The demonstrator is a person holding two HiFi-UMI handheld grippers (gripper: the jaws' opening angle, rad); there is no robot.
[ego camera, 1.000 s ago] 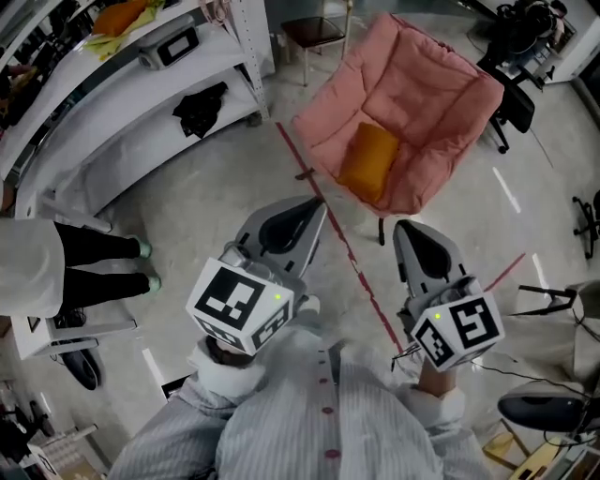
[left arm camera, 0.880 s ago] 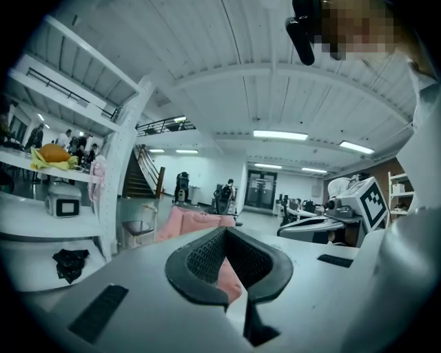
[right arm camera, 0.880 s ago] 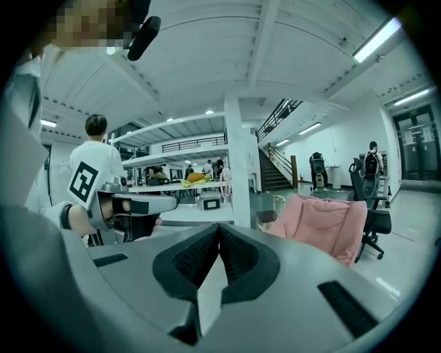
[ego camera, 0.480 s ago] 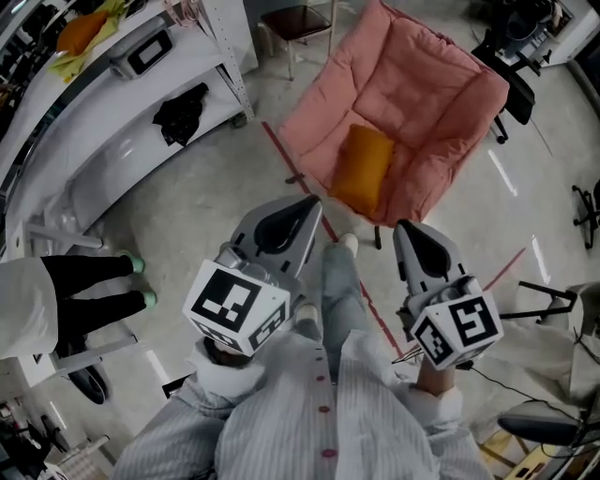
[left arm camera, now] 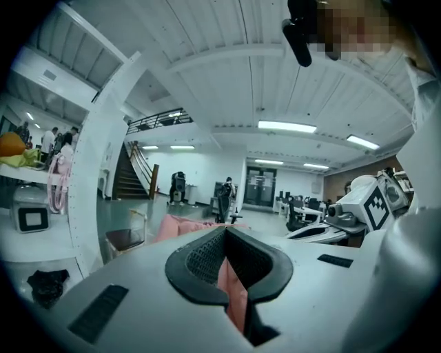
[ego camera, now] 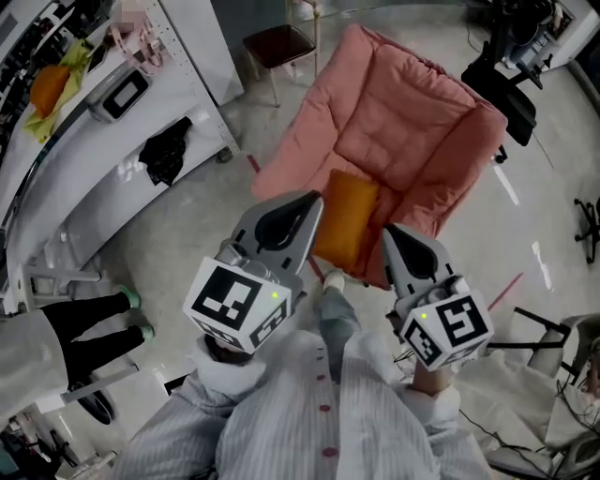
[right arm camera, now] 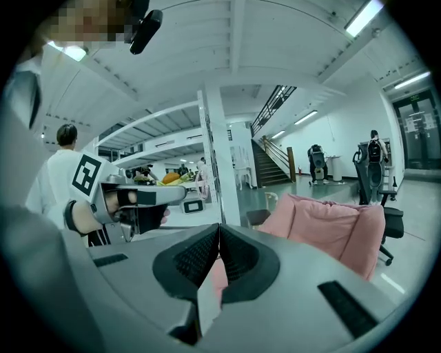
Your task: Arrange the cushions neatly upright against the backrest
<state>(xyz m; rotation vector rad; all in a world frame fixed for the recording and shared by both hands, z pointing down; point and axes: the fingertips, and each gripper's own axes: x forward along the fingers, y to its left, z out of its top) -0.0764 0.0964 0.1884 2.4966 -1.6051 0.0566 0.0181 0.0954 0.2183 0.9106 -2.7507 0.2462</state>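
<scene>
Two units, left gripper [ego camera: 309, 208] and right gripper [ego camera: 392, 240], jaws closed, empty, aimed for approach; orange rectangular fabric cushion [ego camera: 347, 220] lying unpropped on pink padded chair [ego camera: 412, 112].

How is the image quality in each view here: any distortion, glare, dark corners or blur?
Head view: dim, flat light, but the pink chair and orange cushion are sharp. Left gripper view: strong fisheye curving, black corners, bright ceiling light panels. Right gripper view: same fisheye and dark rim, with a glaring ceiling strip light.
</scene>
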